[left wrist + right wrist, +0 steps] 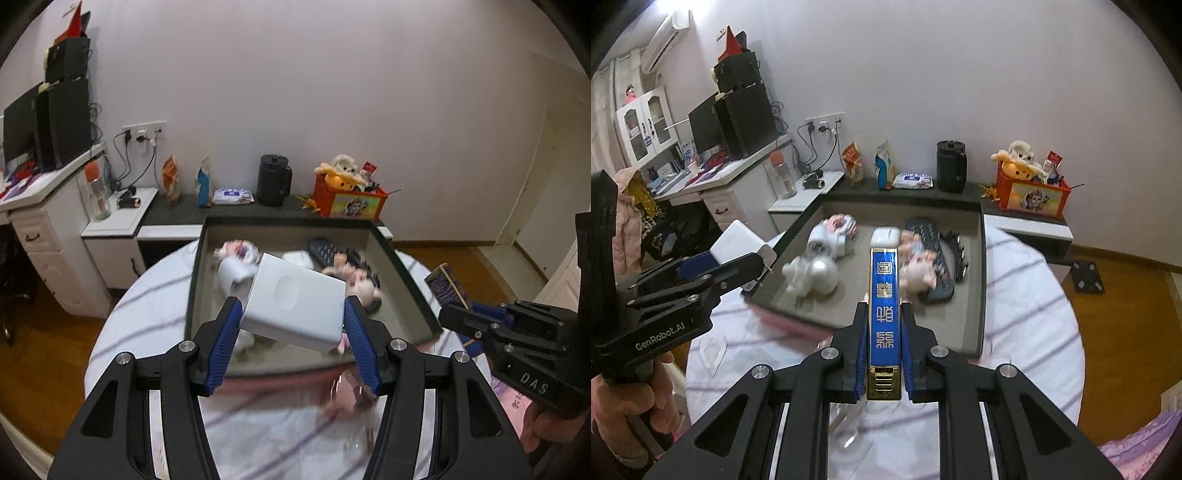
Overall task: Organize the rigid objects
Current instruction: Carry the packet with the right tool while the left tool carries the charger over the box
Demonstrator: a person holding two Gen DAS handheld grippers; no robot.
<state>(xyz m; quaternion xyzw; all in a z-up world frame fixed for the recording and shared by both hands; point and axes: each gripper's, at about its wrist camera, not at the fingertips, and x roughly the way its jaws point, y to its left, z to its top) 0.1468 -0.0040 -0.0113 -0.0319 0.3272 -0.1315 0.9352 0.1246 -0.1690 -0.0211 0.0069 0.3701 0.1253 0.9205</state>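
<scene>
My left gripper (pixel 293 308) is shut on a white box (pixel 295 301), tilted, held above the near part of a grey tray (pixel 410 291). It also shows in the right wrist view (pixel 738 258) with the white box (pixel 737 242) at the tray's left edge. My right gripper (pixel 884 314) is shut on a long blue and gold box (pixel 884 310), held over the tray's (pixel 973 295) near edge. The right gripper (pixel 476 321) shows at the right of the left wrist view. In the tray lie a black remote (pixel 932 251), white and pink toys (pixel 827 240) and a silver ball (pixel 822 275).
The tray sits on a round table with a white striped cloth (pixel 1027 295). A clear plastic item (pixel 849 424) lies near me on the cloth. Behind are a dark shelf with a black jug (pixel 951 166), snack bags and an orange toy box (pixel 1030 195); a desk stands left.
</scene>
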